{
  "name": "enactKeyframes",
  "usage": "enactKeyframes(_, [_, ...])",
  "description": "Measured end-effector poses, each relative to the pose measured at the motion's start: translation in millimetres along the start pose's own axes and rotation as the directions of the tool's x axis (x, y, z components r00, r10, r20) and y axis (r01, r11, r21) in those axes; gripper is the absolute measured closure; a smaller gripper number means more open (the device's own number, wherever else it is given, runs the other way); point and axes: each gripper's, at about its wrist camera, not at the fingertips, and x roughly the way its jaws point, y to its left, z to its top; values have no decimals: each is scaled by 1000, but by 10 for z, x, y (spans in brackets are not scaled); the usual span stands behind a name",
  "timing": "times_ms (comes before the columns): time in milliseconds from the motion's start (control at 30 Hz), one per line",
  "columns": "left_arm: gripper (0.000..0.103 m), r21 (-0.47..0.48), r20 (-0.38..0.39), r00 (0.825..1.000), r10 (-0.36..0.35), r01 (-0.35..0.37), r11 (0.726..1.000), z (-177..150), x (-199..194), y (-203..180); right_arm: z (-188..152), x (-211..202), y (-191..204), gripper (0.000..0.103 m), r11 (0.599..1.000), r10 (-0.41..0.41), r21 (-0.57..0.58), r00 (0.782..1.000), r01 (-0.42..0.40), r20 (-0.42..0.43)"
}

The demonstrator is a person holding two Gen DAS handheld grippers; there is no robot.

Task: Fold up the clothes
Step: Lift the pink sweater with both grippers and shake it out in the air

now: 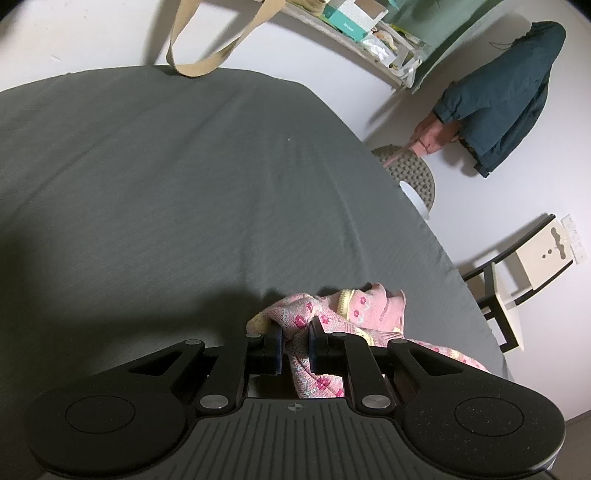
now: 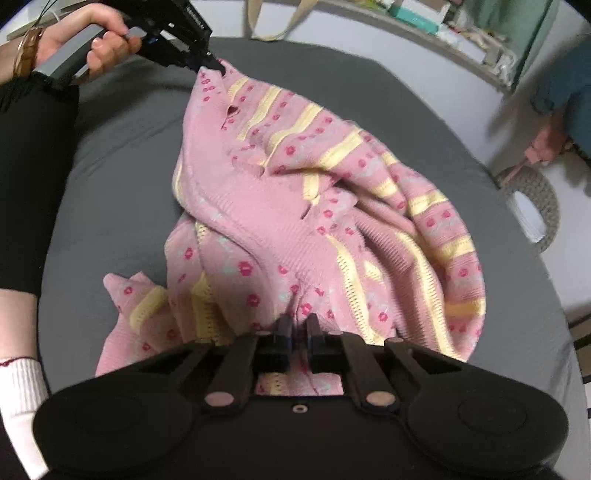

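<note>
**A:** Item one, the garment?

**B:** Pink knit sweater (image 2: 295, 206), yellow stripes and small red flowers. It is bunched and draped over the grey sheet (image 2: 122, 192), one part lying loose on the sheet at the lower left of the right wrist view.

**A:** Left gripper?

**B:** Left gripper (image 1: 295, 345), clenched on a fold of the sweater; pink knit is pinched between both fingers and hangs down behind them. In the right wrist view it appears at the far top left (image 2: 216, 66), held in the person's hand (image 2: 92, 40), pulling a corner of the sweater up into a peak.

**A:** Right gripper?

**B:** Right gripper (image 2: 298, 332), fingers drawn close together with sweater fabric between and beneath them at the garment's near edge. Grasping the sweater, as far as the narrow gap shows.

**A:** Relation of the two?

**B:** Well apart, at opposite ends of the garment, which spans between them.

**A:** Surroundings?

**B:** Beige strap (image 1: 207, 44) hanging at the sheet's far edge; dark blue jacket (image 1: 509, 96) against the wall; shelf (image 1: 354, 29) with boxes; chair (image 1: 517, 280).
</note>
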Motion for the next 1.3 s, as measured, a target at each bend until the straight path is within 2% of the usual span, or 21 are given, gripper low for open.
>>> enactKeyframes(100, [90, 7, 34, 999, -32, 32, 999, -6, -117, -30, 15, -218, 136, 96, 980, -194, -40, 980, 195, 33])
enactKeyframes(167, [90, 42, 84, 994, -75, 72, 997, -5, -299, -102, 45, -463, 263, 96, 926, -360, -96, 930, 366, 79])
enactKeyframes(200, [90, 62, 114, 989, -94, 87, 994, -5, -418, -157, 68, -602, 295, 96, 900, -413, -103, 905, 422, 101])
enactKeyframes(267, [91, 98, 171, 977, -127, 112, 989, -7, -654, -272, 116, -884, 358, 96, 840, -514, -114, 845, 531, 147])
enactKeyframes(367, [92, 119, 209, 957, -202, 181, 976, 24, -1027, -476, 240, -1323, 423, 96, 730, -642, -123, 736, 672, 214])
enactKeyframes(433, [92, 146, 244, 936, -254, 224, 964, 69, -1333, -630, 326, -1608, 462, 96, 648, -710, -122, 654, 752, 260])
enactKeyframes(500, [92, 180, 290, 911, -294, 250, 952, 118, -1650, -780, 419, -1890, 483, 96, 582, -755, -104, 584, 806, 300])
enactKeyframes(600, [92, 240, 370, 854, -366, 293, 926, 215, -2256, -952, 533, -2373, 538, 96, 481, -802, -61, 467, 875, 371])
enactKeyframes(667, [92, 301, 431, 797, -424, 316, 900, 246, -2733, -1048, 556, -2750, 581, 96, 413, -825, -4, 376, 911, 423])
enactKeyframes(733, [92, 369, 486, 714, -504, 355, 859, 244, -3250, -1108, 575, -3124, 666, 96, 344, -839, 66, 275, 937, 469])
enactKeyframes(800, [92, 425, 529, 635, -563, 376, 823, 235, -3666, -1128, 565, -3512, 791, 96, 293, -839, 161, 173, 943, 515])
enactKeyframes(833, [92, 442, 536, 613, -580, 381, 812, 234, -3807, -1151, 554, -3627, 831, 96, 272, -839, 186, 139, 944, 526])
enactKeyframes(900, [92, 464, 540, 589, -601, 388, 796, 250, -4020, -1201, 532, -3843, 907, 96, 236, -836, 232, 76, 944, 544])
enactKeyframes(933, [92, 463, 538, 589, -603, 391, 795, 259, -4057, -1221, 528, -3864, 905, 96, 240, -835, 228, 81, 944, 544])
enactKeyframes(1067, [92, 419, 520, 643, -561, 380, 824, 343, -3855, -1255, 503, -3826, 781, 96, 237, -845, 226, 86, 945, 527])
enactKeyframes(1100, [92, 414, 518, 655, -551, 371, 831, 361, -3764, -1274, 505, -3803, 729, 96, 256, -848, 243, 97, 936, 522])
enactKeyframes(1133, [92, 409, 514, 668, -538, 360, 838, 382, -3646, -1303, 525, -3750, 659, 96, 279, -853, 245, 122, 928, 508])
enactKeyframes(1167, [92, 397, 504, 691, -518, 348, 849, 423, -3504, -1342, 554, -3658, 578, 96, 303, -853, 231, 155, 925, 499])
enactKeyframes(1200, [92, 382, 491, 716, -496, 334, 862, 476, -3354, -1382, 593, -3539, 488, 96, 329, -850, 210, 192, 921, 490])
enactKeyframes(1267, [92, 349, 453, 778, -435, 294, 890, 632, -2994, -1500, 679, -3181, 191, 96, 385, -848, 153, 284, 910, 448])
enactKeyframes(1300, [92, 337, 439, 802, -404, 269, 902, 715, -2833, -1564, 724, -3006, 34, 96, 406, -846, 128, 320, 905, 426])
